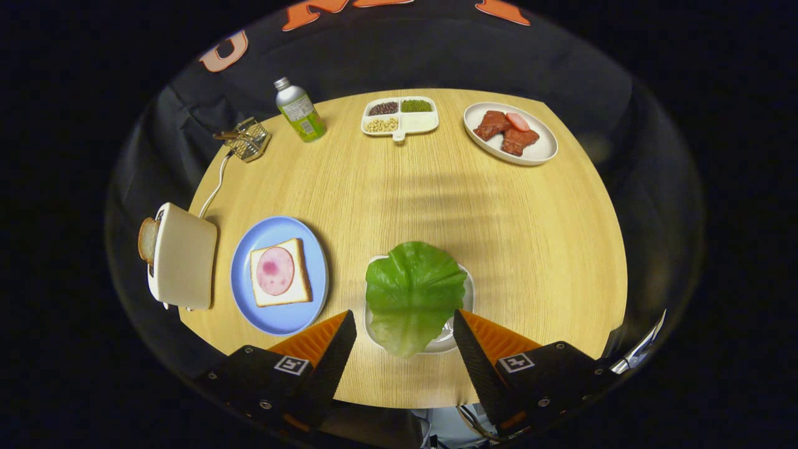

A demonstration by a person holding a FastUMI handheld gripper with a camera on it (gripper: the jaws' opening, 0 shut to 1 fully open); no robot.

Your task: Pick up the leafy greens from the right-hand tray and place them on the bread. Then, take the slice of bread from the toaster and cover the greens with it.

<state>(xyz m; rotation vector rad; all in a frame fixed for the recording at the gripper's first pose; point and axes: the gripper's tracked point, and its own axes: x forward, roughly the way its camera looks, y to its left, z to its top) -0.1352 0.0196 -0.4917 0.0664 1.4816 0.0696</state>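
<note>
The gripper [405,318] hangs above the near edge of the round wooden table [530,249], its two wedge-shaped fingers spread wide and holding nothing. Between the fingertips and a little ahead of them lies the lettuce leaf [413,290], a broad green leaf with a wrinkled surface and a paler stem end pointing toward the gripper. It rests in a small white tray [466,293] and covers nearly all of it. I think the fingers are opened this much so that they can come down on both sides of the leaf.

To the left of the fingers, just beyond them, stands a flat blue plate [274,232] with a square slice of bread [300,274] and a round pink slice of ham [275,270] on top; the leaf should go here. Further left is the cream toaster [185,257], smooth and rounded, with the second bread slice [147,240] standing out of its slot, ready to be taken.

Far beyond the fingers I see a divided dish of beans [400,116], an oval plate of meat [511,132], a metal bottle [300,110] and a small wire basket [247,140].
</note>
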